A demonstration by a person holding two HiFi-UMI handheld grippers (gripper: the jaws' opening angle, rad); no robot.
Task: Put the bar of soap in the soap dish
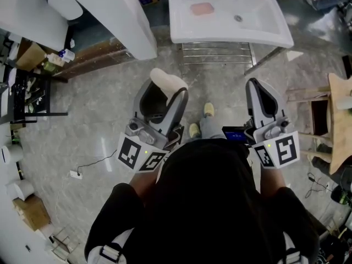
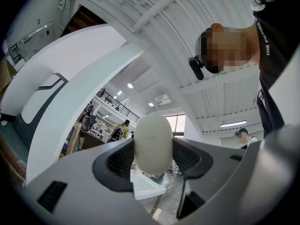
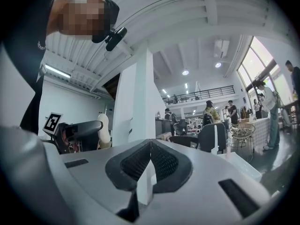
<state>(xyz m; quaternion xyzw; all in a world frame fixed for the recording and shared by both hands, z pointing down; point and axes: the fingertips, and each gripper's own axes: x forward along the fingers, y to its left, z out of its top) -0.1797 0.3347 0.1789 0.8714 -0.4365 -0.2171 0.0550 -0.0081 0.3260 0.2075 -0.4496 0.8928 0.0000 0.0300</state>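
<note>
One bar of soap (image 2: 152, 144), white and oval, is pinched between the pads of the left gripper (image 1: 166, 92), well apart from the one white washbasin (image 1: 264, 32); one pink soap dish (image 1: 202, 8) is seen on the basin's left side; two grippers are counted; the right gripper (image 3: 150, 162) is pressed together, with nothing between its jaws; one metal rail rack (image 1: 217, 53) stands beneath the basin's near edge.

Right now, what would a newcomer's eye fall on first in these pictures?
The pale oval bar of soap, clamped in the left gripper, at centre left of the head view. Then the white sink at the top of that view, with a flat pink thing, perhaps the soap dish, on it. The right gripper is shut and empty.
</note>
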